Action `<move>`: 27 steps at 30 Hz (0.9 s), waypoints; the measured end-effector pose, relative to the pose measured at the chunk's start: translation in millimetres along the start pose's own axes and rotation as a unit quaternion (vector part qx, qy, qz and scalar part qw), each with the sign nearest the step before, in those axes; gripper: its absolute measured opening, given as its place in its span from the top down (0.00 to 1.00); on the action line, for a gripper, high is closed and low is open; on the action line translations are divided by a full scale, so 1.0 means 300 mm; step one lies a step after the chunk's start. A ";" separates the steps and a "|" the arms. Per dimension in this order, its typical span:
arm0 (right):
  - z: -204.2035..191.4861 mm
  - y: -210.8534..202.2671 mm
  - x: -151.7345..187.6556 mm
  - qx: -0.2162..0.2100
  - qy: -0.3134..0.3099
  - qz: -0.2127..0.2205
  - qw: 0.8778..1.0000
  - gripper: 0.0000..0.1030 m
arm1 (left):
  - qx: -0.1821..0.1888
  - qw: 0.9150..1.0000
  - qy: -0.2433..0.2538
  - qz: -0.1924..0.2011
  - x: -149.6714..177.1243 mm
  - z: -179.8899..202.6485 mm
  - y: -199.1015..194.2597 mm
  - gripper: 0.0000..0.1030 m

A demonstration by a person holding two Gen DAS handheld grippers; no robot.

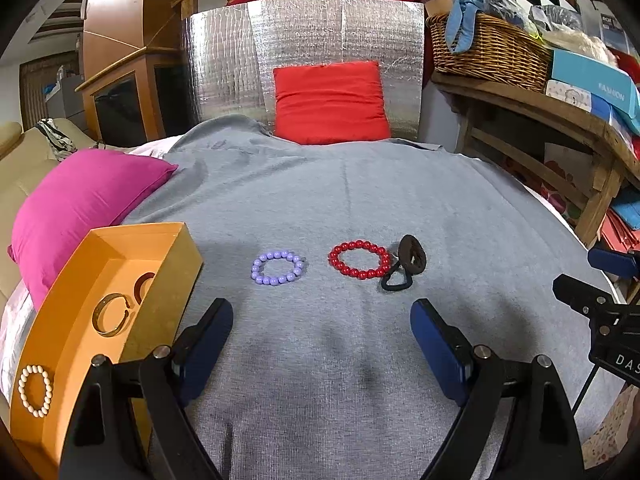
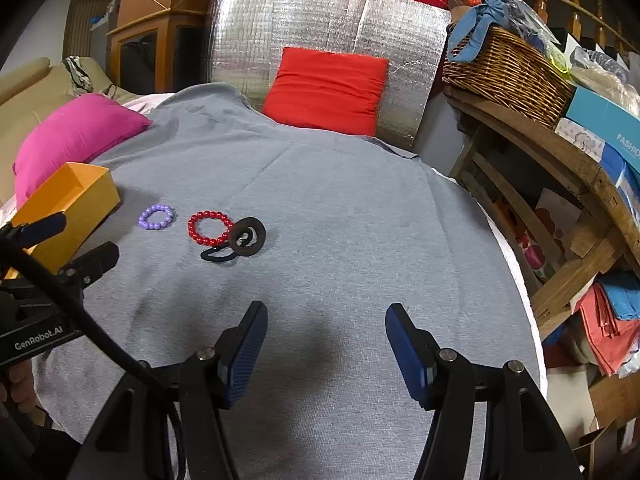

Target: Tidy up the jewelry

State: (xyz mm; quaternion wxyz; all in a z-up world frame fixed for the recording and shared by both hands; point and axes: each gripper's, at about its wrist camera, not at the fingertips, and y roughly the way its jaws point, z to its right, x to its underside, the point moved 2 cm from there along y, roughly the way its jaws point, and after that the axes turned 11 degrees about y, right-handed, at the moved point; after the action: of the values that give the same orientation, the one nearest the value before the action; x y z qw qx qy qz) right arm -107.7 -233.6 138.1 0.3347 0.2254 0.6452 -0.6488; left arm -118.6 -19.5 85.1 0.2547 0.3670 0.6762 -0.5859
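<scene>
At the far left, the open orange cardboard box (image 1: 120, 264) sits on the grey knitted cloth (image 1: 360, 200) beside a magenta pillow (image 1: 80, 204); it already holds a cream beaded bracelet (image 1: 35, 390), a gold open-ended bangle (image 1: 112, 314) and part of a reddish ring-shaped piece by its inner wall, so the sorting looks partly done. Just right of the box, and apart from it, lies the lilac beaded bracelet (image 1: 277, 268); further right is the red beaded bracelet (image 1: 360, 259), and touching its right edge are a dark brown fabric ring (image 1: 414, 255) and a black elastic hair loop (image 1: 396, 280) that overlap each other. By my reading the step in hand is choosing the next piece to move into the box, and the lilac one is the nearest. That move would call for lowering one finger inside the bead ring and one outside, then closing gently so the beads do not roll away on the soft cloth. The left gripper (image 1: 322, 320) hovers over bare cloth just short of the bracelets, tilted downward, its blue-padded jaws spread wide and holding nothing. The right gripper (image 2: 326, 322) hangs to the right of the jewelry, also pitched down over empty cloth, jaws moderately apart and empty.
</scene>
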 end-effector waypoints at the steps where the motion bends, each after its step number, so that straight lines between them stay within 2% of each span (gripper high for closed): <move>1: 0.001 0.004 0.000 -0.001 0.001 -0.001 1.000 0.37 | 0.000 1.000 0.001 -0.001 0.000 -0.001 0.004 0.12; 8: 0.082 0.146 -0.008 -0.044 0.050 -0.049 0.997 0.37 | 0.014 0.999 -0.005 -0.050 0.015 -0.044 0.111 0.12; 10: 0.119 0.207 -0.017 -0.048 0.074 -0.063 0.994 0.37 | 0.014 0.998 -0.017 -0.057 0.018 -0.069 0.143 0.12; 13: 0.141 0.274 -0.031 -0.076 0.119 -0.079 0.987 0.37 | 0.016 0.997 -0.025 -0.068 0.021 -0.084 0.189 0.12; 20: 0.015 0.383 -0.083 -0.157 0.137 -0.089 0.974 0.37 | 0.034 0.995 -0.049 -0.077 0.030 -0.118 0.217 0.12; 24: -0.077 0.437 -0.109 -0.196 0.140 -0.099 0.966 0.37 | 0.026 0.995 -0.056 -0.083 0.044 -0.150 0.230 0.13; 27: -0.132 0.472 -0.118 -0.208 0.144 -0.108 0.962 0.37 | 0.031 0.994 -0.058 -0.089 0.055 -0.159 0.244 0.24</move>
State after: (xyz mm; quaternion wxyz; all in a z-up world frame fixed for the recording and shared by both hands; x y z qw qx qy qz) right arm 13.4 -181.3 64.0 0.2061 0.1711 0.8274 -0.4936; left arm -66.3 33.8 36.7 0.2289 0.2779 0.6716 -0.6475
